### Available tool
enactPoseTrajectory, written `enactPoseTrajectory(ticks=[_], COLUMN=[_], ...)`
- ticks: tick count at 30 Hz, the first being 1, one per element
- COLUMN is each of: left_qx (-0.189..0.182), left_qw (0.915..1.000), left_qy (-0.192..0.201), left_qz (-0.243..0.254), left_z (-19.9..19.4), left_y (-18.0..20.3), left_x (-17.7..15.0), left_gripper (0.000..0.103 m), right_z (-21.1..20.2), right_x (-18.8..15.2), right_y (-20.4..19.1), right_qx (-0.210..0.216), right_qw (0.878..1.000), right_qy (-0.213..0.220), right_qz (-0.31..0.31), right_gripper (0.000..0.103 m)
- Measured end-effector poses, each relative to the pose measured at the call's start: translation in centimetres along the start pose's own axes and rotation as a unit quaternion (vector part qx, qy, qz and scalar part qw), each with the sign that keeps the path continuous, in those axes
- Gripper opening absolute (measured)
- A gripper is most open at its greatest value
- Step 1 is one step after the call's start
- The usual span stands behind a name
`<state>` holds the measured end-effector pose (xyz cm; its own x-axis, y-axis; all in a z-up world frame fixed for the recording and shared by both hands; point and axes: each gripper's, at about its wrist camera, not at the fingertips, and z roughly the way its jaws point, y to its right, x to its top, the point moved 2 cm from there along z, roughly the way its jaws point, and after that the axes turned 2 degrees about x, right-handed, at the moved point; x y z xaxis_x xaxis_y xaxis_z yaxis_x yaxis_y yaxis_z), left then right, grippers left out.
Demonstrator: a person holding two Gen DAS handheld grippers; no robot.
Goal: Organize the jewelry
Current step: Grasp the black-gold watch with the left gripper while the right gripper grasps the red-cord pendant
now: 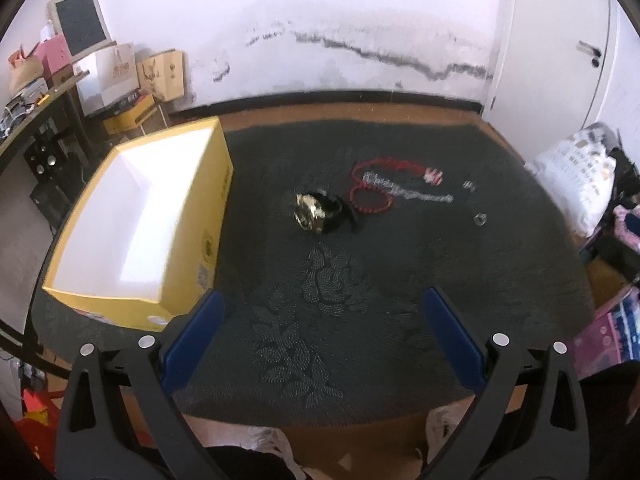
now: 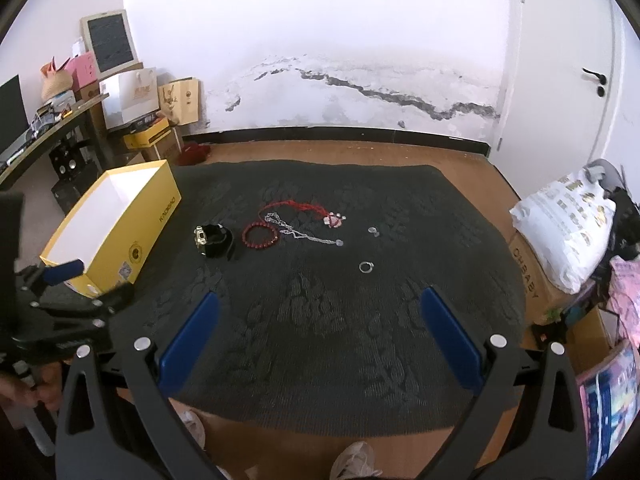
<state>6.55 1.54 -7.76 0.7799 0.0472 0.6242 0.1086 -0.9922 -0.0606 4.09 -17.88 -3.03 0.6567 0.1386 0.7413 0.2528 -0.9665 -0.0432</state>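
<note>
An open yellow box (image 1: 188,240) (image 2: 152,216) with a white inside stands at the left of a dark rug (image 1: 360,272) (image 2: 320,320). On the rug lie a black-and-gold watch (image 1: 316,212) (image 2: 212,238), a red bead bracelet (image 1: 370,200) (image 2: 260,234), a red cord necklace (image 1: 392,164) (image 2: 296,206), a silver chain (image 1: 408,190) (image 2: 308,234) and two small rings (image 1: 480,219) (image 2: 366,267). My left gripper (image 1: 324,312) is open and empty beside the box, short of the watch. My right gripper (image 2: 320,312) is open and empty above the rug's near part.
The left gripper's body (image 2: 60,312) shows at the left edge of the right wrist view. Boxes and a desk (image 2: 48,120) stand at the far left. A white bag on a carton (image 2: 560,224) sits at the right. Wooden floor surrounds the rug.
</note>
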Motion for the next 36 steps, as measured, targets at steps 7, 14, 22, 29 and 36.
enactPoseTrajectory(ticks=[7,14,22,29,36], left_qx=[-0.003,0.004,-0.01,-0.025,-0.032], left_qw=[0.9996,1.0,0.9994,0.9988,0.9967], left_qy=[-0.023,-0.006,-0.033,-0.039,-0.06], left_qz=[-0.016,-0.001,0.006,-0.018,-0.045], left_z=[6.7,11.6,15.5,15.5,16.0], left_y=[0.6,2.1,4.3,3.1,1.2], left_x=[1.5,4.0,5.8,6.7,6.6], left_gripper=[0.097,0.097,0.097,0.097,0.097], right_z=[5.9,12.7,21.2,31.1,35.0], right_x=[1.7,2.2,6.2,6.9,6.5], right_y=[1.6,3.1,5.8,4.8,3.6], right_qx=[0.004,0.015,0.031,0.017,0.014], right_qw=[1.0,1.0,0.997,0.993,0.991], right_qy=[0.008,-0.024,-0.07,-0.119,-0.136], right_qz=[-0.004,0.0,0.017,0.005,-0.018], right_gripper=[0.097,0.097,0.097,0.081,0.059])
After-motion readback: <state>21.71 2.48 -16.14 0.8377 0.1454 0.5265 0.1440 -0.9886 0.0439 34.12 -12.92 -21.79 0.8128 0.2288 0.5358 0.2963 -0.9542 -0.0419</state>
